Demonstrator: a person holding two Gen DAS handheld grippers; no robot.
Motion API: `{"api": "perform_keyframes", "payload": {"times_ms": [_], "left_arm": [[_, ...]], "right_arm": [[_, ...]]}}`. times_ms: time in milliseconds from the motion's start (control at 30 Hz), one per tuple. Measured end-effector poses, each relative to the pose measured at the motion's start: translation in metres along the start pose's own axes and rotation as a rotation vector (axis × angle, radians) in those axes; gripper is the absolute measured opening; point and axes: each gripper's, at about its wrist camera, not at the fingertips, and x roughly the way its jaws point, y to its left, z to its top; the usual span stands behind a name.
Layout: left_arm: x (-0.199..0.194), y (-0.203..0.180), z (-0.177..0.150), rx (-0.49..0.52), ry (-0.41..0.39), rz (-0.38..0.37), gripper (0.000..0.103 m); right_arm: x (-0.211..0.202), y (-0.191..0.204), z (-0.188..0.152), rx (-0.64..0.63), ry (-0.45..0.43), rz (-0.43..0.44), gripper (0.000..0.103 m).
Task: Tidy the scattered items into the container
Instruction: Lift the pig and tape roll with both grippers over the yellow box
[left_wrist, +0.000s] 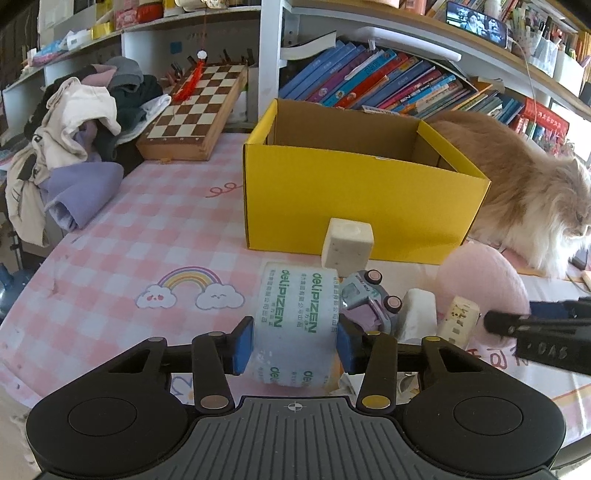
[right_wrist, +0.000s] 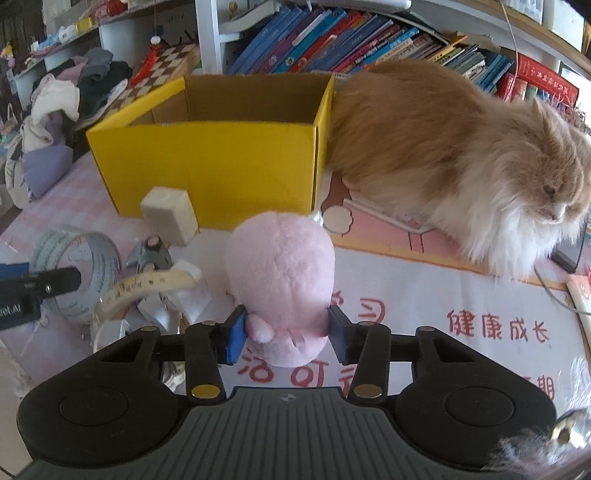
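Observation:
My left gripper (left_wrist: 294, 347) is shut on a tape roll (left_wrist: 297, 317) with green print, its blue pads pressing both flat sides low over the table. My right gripper (right_wrist: 288, 338) is shut on a pink plush toy (right_wrist: 280, 273) that rests on the mat. Between them lie a toy car (left_wrist: 369, 299), a white cube (left_wrist: 347, 243), a white block (left_wrist: 417, 314) and a cream strip (left_wrist: 458, 317). Behind these stands the open yellow box (left_wrist: 354, 192); what is inside is hidden. In the right wrist view, the tape roll (right_wrist: 74, 269) sits at left.
A fluffy orange and white cat (right_wrist: 461, 147) lies against the box's right side. A clothes pile (left_wrist: 74, 140) and a chessboard (left_wrist: 195, 110) are at the far left. Bookshelves (left_wrist: 388, 77) stand behind. A phone (right_wrist: 570, 251) and cable lie by the cat.

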Motion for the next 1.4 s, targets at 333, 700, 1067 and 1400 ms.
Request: {"api": "perform_keyframes", "payload": {"times_ms": [333,700,1067,1400], "left_arm": [[-0.006,0.004,0.006,0.005,-0.028,-0.005,0.043],[-0.024,0.012,0.021,0.007,-0.107,-0.009,0.043],[-0.055,0.016,0.055,0.054,-0.254,-0.016,0.043],[-0.051,0.009,0.109,0.115,-0.338,-0.044,0.043]], "right_arm": [[-0.014,-0.009,0.009,0.021,-0.012,0.012,0.039],[-0.043,-0.009,0.023,0.013,-0.096,0.011,0.039],[-0.079,0.002,0.057,-0.036,-0.217,0.068,0.039],[-0.079,0.009,0.111,-0.134,-0.299,0.142,0.039]]}}
